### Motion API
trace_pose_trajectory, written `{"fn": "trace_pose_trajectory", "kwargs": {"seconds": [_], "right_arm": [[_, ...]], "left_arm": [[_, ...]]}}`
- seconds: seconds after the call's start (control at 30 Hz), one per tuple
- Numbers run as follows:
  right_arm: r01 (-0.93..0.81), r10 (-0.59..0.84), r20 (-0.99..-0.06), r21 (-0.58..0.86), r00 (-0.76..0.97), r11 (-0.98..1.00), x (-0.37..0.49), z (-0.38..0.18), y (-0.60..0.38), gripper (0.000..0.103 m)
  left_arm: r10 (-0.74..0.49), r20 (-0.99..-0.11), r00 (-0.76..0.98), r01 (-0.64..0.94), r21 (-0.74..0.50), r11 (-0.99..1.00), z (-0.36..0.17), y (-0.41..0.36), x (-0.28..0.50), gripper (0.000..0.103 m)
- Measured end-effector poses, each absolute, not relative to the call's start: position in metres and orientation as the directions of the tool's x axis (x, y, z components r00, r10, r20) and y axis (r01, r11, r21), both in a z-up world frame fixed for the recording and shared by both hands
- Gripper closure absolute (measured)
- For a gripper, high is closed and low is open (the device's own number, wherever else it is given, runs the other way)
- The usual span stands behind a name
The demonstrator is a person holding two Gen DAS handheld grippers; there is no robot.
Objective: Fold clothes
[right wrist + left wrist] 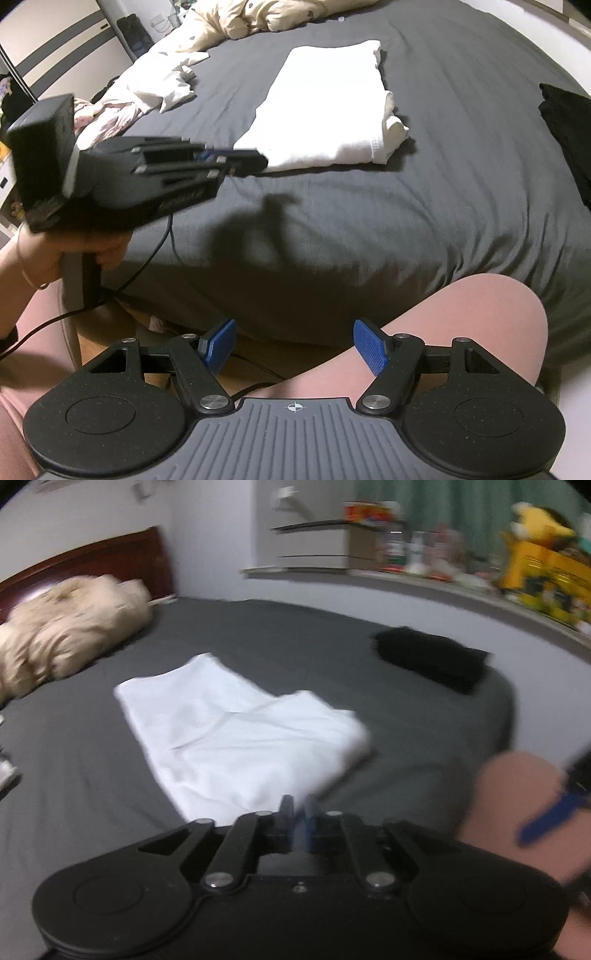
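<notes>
A white garment (236, 734) lies folded on the dark grey bed sheet (74, 775); it also shows in the right wrist view (325, 110). My left gripper (297, 808) is shut and empty, just short of the garment's near edge; it shows from the side in the right wrist view (255, 158). My right gripper (295, 347) is open and empty, held low in front of the bed above the person's knee (443, 332). A folded black garment (432, 657) lies at the bed's right side, also seen in the right wrist view (569, 129).
A beige quilt (66, 631) is heaped by the wooden headboard (92, 561). White and pink clothes (147, 88) lie at the bed's left edge. A cluttered ledge (461, 579) with a yellow box (546, 579) runs along the wall. A cable (147, 266) hangs from the left gripper.
</notes>
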State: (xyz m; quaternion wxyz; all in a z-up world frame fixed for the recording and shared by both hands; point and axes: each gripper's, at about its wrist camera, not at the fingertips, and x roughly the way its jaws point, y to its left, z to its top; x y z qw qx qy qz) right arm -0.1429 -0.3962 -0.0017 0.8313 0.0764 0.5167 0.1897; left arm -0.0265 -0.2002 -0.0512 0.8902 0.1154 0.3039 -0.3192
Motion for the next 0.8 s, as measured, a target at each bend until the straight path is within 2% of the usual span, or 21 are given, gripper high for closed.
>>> {"fn": "trace_pose_trajectory", "kwargs": {"seconds": [0.47, 0.53, 0.8], "right_arm": [[-0.222, 0.4, -0.826, 0.337, 0.397, 0.915, -0.144, -0.001, -0.397, 0.032], [-0.223, 0.404, -0.825, 0.34, 0.395, 0.914, -0.144, -0.002, -0.397, 0.032], [-0.222, 0.405, -0.825, 0.342, 0.395, 0.913, -0.144, -0.002, -0.396, 0.032]], "left_arm": [[-0.465, -0.663, 0.587, 0.595, -0.036, 0.803, -0.066, -0.211, 0.007, 0.092], [-0.472, -0.657, 0.588, 0.596, -0.042, 0.802, -0.066, -0.21, 0.007, 0.099], [-0.492, -0.642, 0.587, 0.623, -0.03, 0.782, -0.064, -0.209, 0.001, 0.103]]}}
